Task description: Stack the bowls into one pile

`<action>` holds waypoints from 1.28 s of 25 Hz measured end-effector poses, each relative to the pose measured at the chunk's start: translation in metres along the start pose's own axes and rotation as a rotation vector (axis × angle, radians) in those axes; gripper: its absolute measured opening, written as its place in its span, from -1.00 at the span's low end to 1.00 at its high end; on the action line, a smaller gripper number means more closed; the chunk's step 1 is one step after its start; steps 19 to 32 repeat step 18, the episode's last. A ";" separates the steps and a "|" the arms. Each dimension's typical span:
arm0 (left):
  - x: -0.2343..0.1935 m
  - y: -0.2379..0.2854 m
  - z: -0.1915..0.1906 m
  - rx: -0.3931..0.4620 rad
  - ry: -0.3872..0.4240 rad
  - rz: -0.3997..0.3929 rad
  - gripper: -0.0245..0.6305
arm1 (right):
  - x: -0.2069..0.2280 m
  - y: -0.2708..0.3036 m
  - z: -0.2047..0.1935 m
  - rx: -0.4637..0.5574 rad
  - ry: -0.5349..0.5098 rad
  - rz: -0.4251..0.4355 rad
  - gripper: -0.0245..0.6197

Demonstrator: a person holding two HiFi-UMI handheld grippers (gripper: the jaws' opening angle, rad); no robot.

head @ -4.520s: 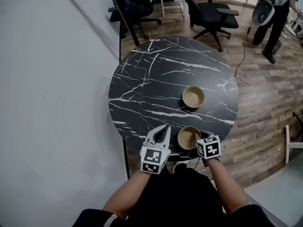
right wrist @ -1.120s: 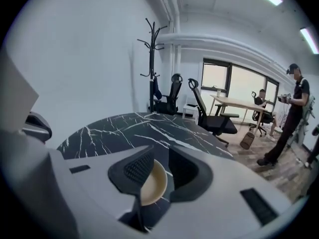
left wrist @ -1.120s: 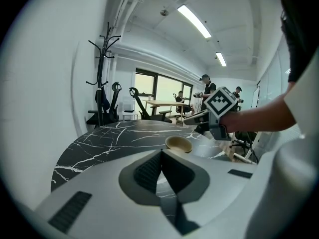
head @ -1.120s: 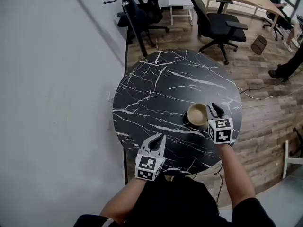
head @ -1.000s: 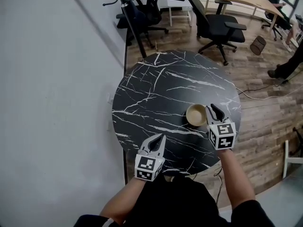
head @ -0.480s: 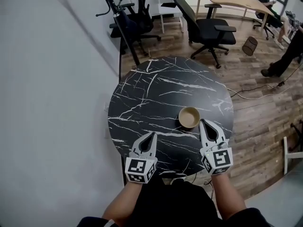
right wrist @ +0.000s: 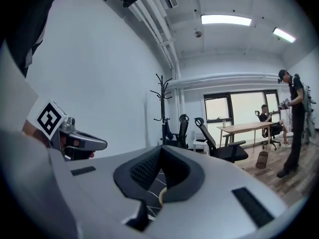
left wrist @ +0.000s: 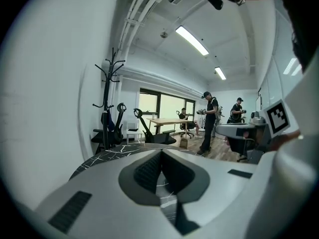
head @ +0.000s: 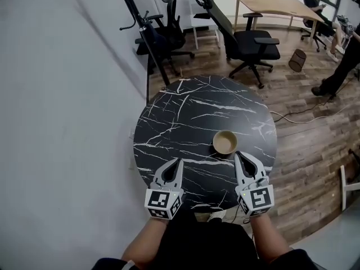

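The tan bowls stand as one pile (head: 225, 142) on the right half of the round black marble table (head: 185, 117). My right gripper (head: 238, 154) is shut and empty, with its tips just short of the pile on the near side and not touching it. My left gripper (head: 179, 161) is shut and empty over the table's near edge, well left of the pile. In the right gripper view the shut gripper (right wrist: 160, 151) points nearly level, and a sliver of the pile's rim (right wrist: 160, 196) shows below the jaws. The left gripper (left wrist: 161, 153) also points nearly level across the table top (left wrist: 107, 156).
A grey wall runs along the table's left side. Black office chairs (head: 247, 41) and a coat stand (head: 132, 16) are beyond the table, with a wooden desk (head: 270, 1) farther back. A person (head: 343, 61) stands at the right on the wooden floor, where a cable (head: 298, 114) lies.
The near bowl has gone onto the far one, so there is one pile. My right gripper has let go, shut, and drawn back toward me. Both grippers have risen.
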State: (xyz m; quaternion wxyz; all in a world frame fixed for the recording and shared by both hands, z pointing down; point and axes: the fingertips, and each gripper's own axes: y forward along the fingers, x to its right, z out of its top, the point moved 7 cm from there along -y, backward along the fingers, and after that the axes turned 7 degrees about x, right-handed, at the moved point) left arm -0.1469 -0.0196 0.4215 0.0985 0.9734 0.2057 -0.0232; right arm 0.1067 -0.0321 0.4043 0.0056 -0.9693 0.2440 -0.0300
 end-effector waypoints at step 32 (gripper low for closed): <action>0.019 -0.007 0.002 0.037 0.001 -0.013 -0.88 | -0.006 -0.018 -0.004 -0.004 0.033 0.013 -0.90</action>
